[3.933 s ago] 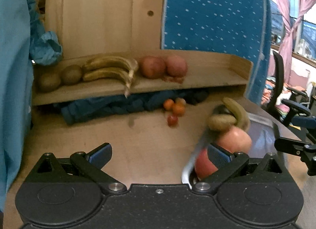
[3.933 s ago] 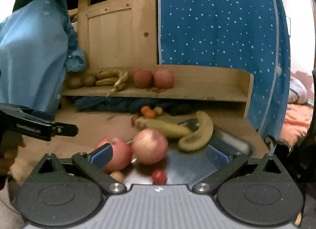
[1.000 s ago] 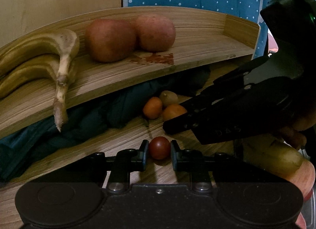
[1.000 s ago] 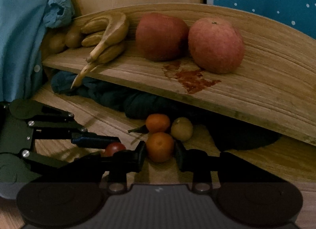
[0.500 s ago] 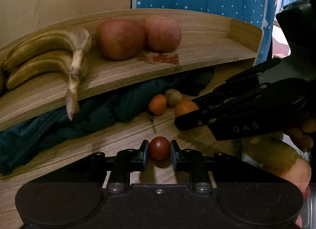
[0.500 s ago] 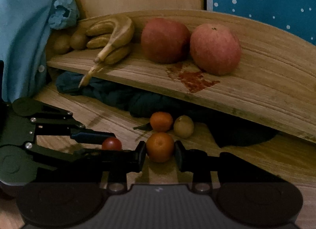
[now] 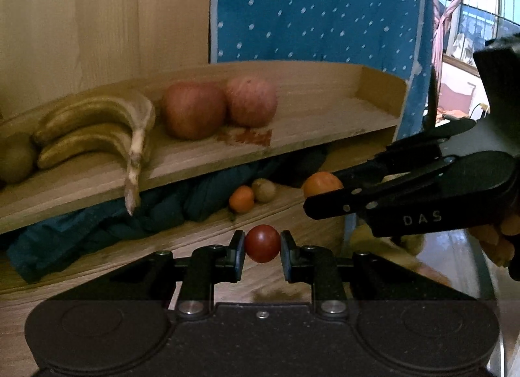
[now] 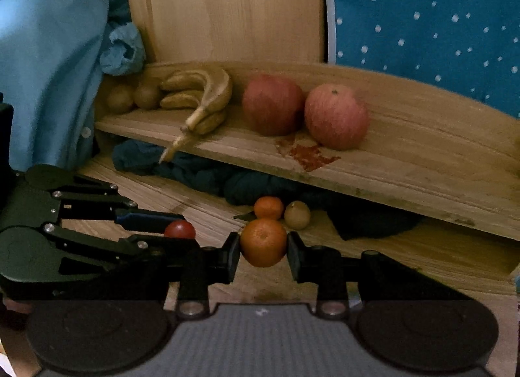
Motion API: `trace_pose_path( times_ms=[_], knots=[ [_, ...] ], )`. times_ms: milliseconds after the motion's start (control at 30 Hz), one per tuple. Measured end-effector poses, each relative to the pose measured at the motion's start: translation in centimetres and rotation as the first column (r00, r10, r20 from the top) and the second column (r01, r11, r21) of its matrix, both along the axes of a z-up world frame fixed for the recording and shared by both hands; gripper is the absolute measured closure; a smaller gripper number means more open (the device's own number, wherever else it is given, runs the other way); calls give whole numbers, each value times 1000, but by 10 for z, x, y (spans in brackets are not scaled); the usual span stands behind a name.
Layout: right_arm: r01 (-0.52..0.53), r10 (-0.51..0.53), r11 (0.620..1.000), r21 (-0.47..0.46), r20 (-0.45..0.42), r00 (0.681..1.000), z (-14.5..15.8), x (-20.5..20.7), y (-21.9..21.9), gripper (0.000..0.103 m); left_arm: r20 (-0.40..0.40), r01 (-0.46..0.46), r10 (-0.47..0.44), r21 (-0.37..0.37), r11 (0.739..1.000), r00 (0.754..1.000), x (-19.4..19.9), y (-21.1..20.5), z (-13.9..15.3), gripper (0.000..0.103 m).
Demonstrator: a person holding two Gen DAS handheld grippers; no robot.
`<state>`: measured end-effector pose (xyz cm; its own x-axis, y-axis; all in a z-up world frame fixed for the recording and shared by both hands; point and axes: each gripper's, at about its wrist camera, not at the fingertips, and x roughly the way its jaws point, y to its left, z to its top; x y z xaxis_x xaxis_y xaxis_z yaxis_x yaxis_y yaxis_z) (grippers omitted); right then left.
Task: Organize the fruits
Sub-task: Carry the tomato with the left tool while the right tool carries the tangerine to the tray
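Observation:
My left gripper (image 7: 262, 252) is shut on a small red tomato (image 7: 262, 243) and holds it above the wooden table (image 7: 97, 266). My right gripper (image 8: 263, 252) is shut on an orange (image 8: 263, 242); it also shows in the left wrist view (image 7: 321, 183). The left gripper with the tomato (image 8: 179, 230) shows at the left of the right wrist view. On the wooden shelf (image 8: 406, 162) lie two kiwis (image 8: 133, 97), a banana bunch (image 8: 201, 94) and two red apples (image 8: 305, 112). A small orange (image 8: 268, 207) and a small kiwi (image 8: 296, 214) lie under the shelf.
A dark teal cloth (image 8: 201, 175) is bunched under the shelf. A metal tray (image 7: 461, 266) with more fruit is at the right of the left wrist view. A blue dotted fabric (image 7: 318, 10) and a wooden panel (image 8: 234, 6) stand behind; light blue cloth (image 8: 48, 62) hangs at left.
Both grippers have lifted and drawn back from the shelf with their fruit. The shelf sits farther away and lower in both views. The small orange and kiwi stay under the shelf.

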<state>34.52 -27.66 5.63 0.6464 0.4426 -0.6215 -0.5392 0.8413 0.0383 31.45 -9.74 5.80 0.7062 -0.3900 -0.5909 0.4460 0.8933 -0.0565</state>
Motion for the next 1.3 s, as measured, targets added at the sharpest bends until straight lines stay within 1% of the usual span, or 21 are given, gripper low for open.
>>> trace_pose_path(
  times_ms=[333, 633, 1000, 1300],
  knots=[
    [9, -9, 1000, -8, 52, 999, 18, -45, -12, 68, 41, 30, -29, -29, 999, 999, -41, -12, 19, 79],
    [23, -21, 1000, -20, 77, 997, 24, -77, -22, 68, 45, 59, -57, -49, 997, 997, -72, -20, 20, 79],
    [55, -53, 998, -19, 74, 996, 18, -111, -37, 68, 24, 107, -105, -70, 992, 994, -106, -33, 8, 79],
    [103, -101, 995, -17, 56, 993, 2, -139, -57, 68, -6, 147, -148, -78, 986, 989, -131, -54, -9, 79]
  ],
)
